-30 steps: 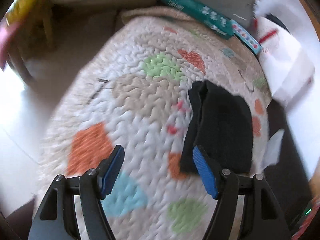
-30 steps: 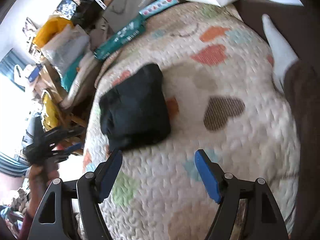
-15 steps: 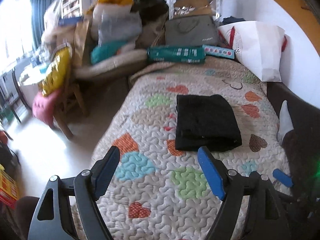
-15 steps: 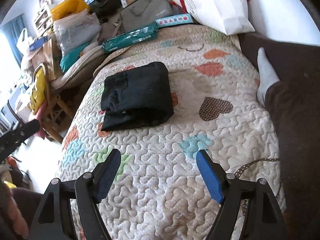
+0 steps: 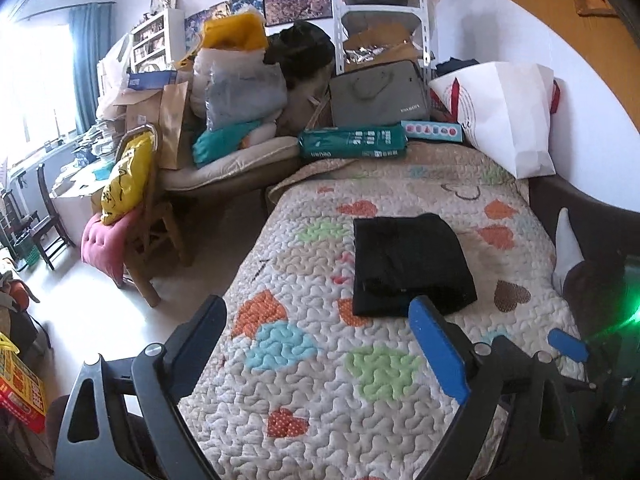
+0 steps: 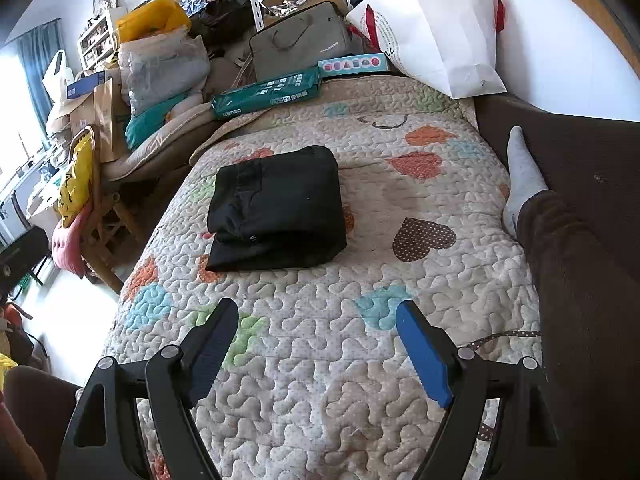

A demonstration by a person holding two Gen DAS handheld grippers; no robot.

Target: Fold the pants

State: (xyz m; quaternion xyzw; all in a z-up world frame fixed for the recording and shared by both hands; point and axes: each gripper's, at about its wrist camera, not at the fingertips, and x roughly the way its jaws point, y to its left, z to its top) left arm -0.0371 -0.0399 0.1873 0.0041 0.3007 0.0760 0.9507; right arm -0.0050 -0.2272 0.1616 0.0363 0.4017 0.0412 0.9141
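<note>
Black pants (image 5: 408,264) (image 6: 278,210) lie folded into a compact rectangle on the heart-patterned quilt (image 5: 320,364) (image 6: 320,360) of a bed. My left gripper (image 5: 316,320) hovers above the quilt, short of the pants; its jaws are opening and nothing is between them. My right gripper (image 6: 316,320) also hangs over the quilt on the near side of the pants, jaws opening, empty. A blue pad of the right gripper (image 5: 568,344) shows at the lower right of the left wrist view.
A person's leg in brown trousers with a grey sock (image 6: 524,176) rests along the bed's right side. A white bag (image 6: 436,28), a green pack (image 6: 268,94) and a grey case (image 6: 300,40) crowd the head of the bed. Chairs and piled bags (image 5: 224,92) stand left.
Both grippers have pulled back and risen from the pants, which now lie farther off. Both pairs of jaws stand wider. The views have rolled level.
</note>
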